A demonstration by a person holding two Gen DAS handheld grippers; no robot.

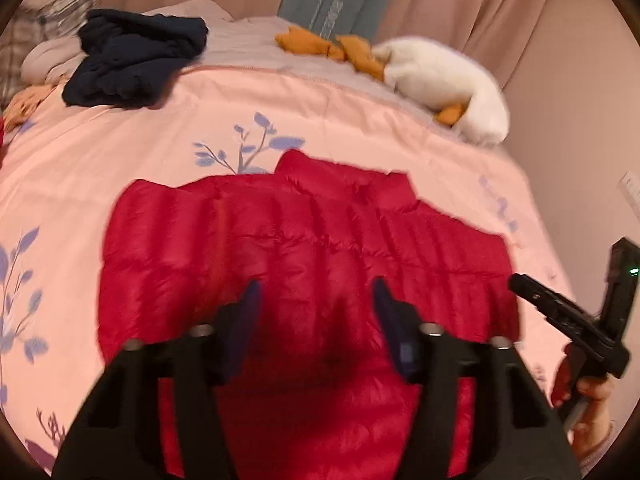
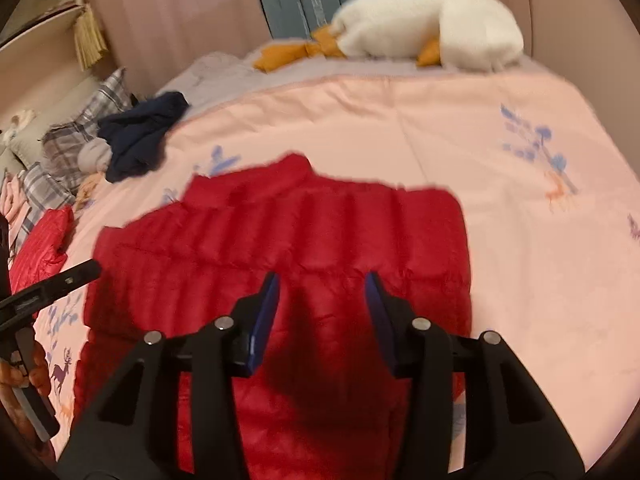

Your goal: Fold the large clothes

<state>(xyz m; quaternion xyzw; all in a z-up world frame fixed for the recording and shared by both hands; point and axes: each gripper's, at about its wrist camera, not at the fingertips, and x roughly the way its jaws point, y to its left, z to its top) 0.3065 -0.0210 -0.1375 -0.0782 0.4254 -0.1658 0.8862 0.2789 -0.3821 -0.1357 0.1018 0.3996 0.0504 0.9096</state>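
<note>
A red quilted puffer jacket (image 1: 312, 232) (image 2: 320, 224) lies spread flat on a pink flowered bed cover (image 1: 120, 140) (image 2: 440, 120), its collar pointing away from me. My left gripper (image 1: 316, 284) hovers over the jacket's lower middle, blue pads apart with nothing between them. My right gripper (image 2: 322, 276) hangs over the same lower area, also open and empty. In the left wrist view the right gripper (image 1: 560, 308) shows at the jacket's right edge, held by a hand (image 1: 592, 400). In the right wrist view the left gripper (image 2: 48, 284) shows at the jacket's left edge.
A dark navy garment (image 1: 136, 60) (image 2: 140, 136) lies bunched at the far left of the bed. A white plush goose (image 1: 440, 80) (image 2: 432, 24) rests at the far right by the curtain. Plaid pillows (image 2: 68, 144) and another red quilted piece (image 2: 40, 240) sit at the left.
</note>
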